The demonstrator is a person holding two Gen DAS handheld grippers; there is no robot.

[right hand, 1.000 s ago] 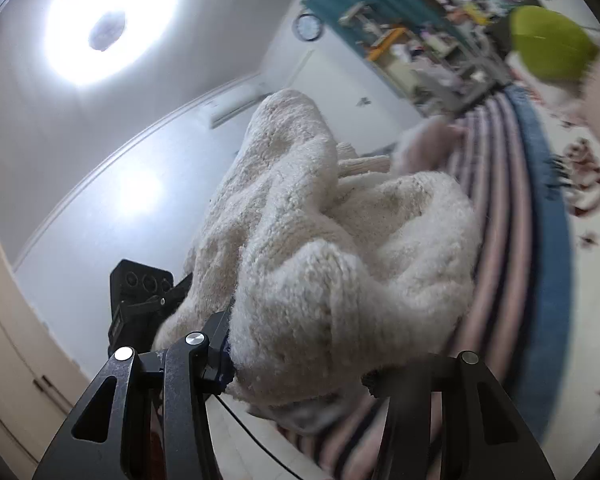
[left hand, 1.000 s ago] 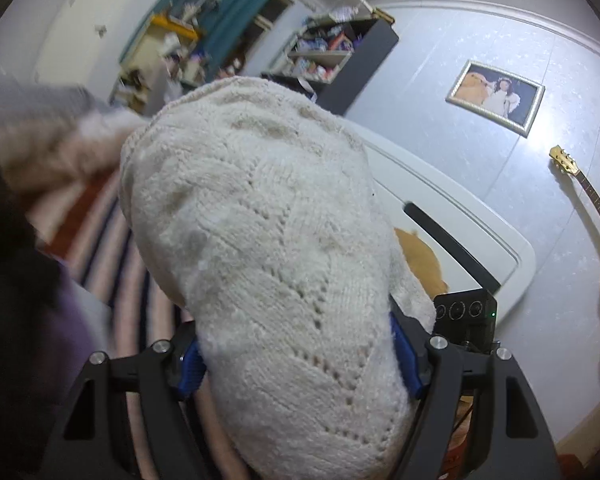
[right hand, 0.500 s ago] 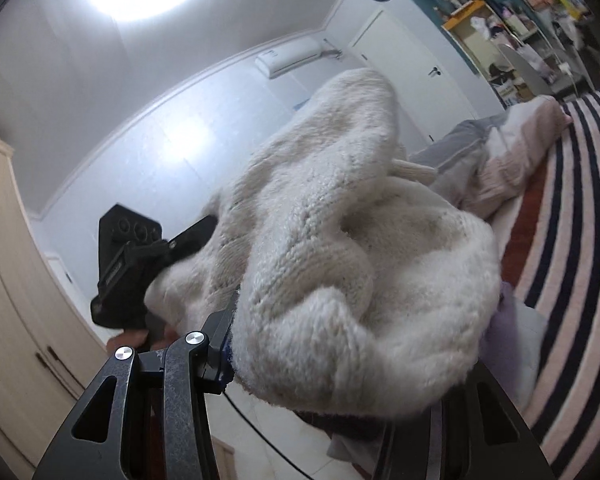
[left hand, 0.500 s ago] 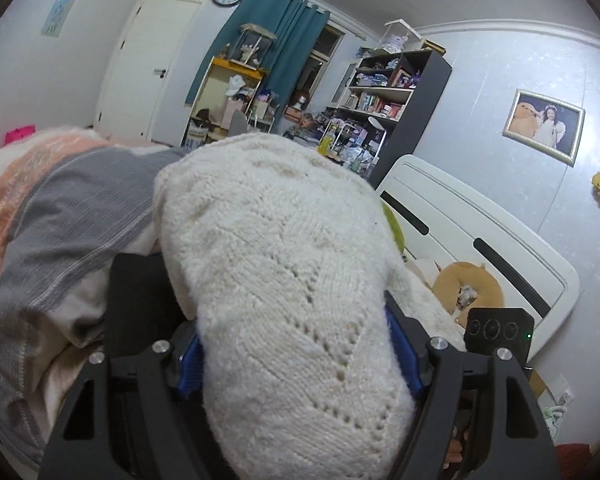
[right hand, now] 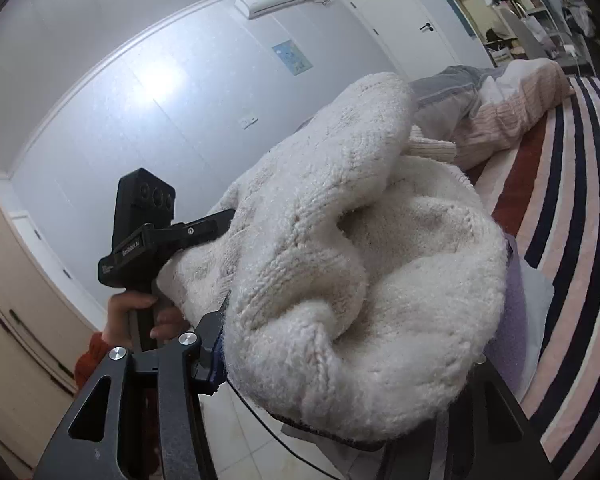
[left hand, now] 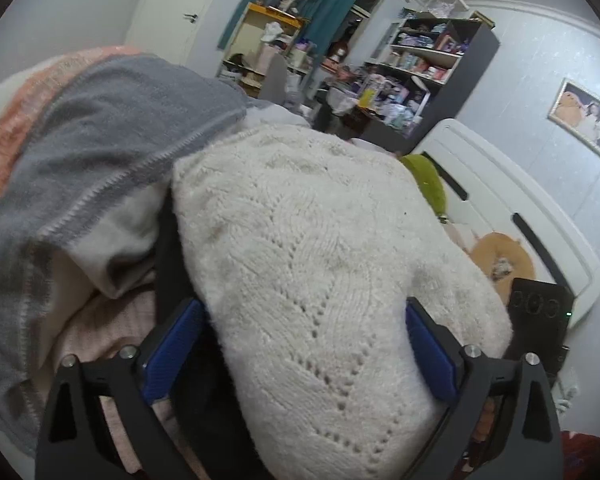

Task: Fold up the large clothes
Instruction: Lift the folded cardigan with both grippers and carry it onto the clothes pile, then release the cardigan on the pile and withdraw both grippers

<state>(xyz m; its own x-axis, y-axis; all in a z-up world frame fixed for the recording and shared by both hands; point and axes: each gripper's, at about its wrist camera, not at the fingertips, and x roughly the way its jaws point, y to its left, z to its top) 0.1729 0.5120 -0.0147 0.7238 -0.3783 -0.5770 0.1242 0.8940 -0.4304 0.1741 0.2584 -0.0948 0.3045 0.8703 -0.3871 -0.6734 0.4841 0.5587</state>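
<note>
Now the folded sweater [left hand: 320, 264] is being set down: left gripper [left hand: 300, 344] has just spread clear, right gripper [right hand: 340, 364] loosening; next, withdraw both.

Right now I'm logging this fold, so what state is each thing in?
Cream knitted sweater: bunched, lying between both grippers.
Left gripper: jaws wide, just been opening, sweater between them.
Right gripper: jaws just been opening, sweater bulk between them.
Grey and pink clothes pile: heaped, unfolded.
White door: closed.

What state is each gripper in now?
Left gripper: open, just opened wider; sweater between jaws.
Right gripper: jaws just opening around sweater; grip cannot be told.
</note>
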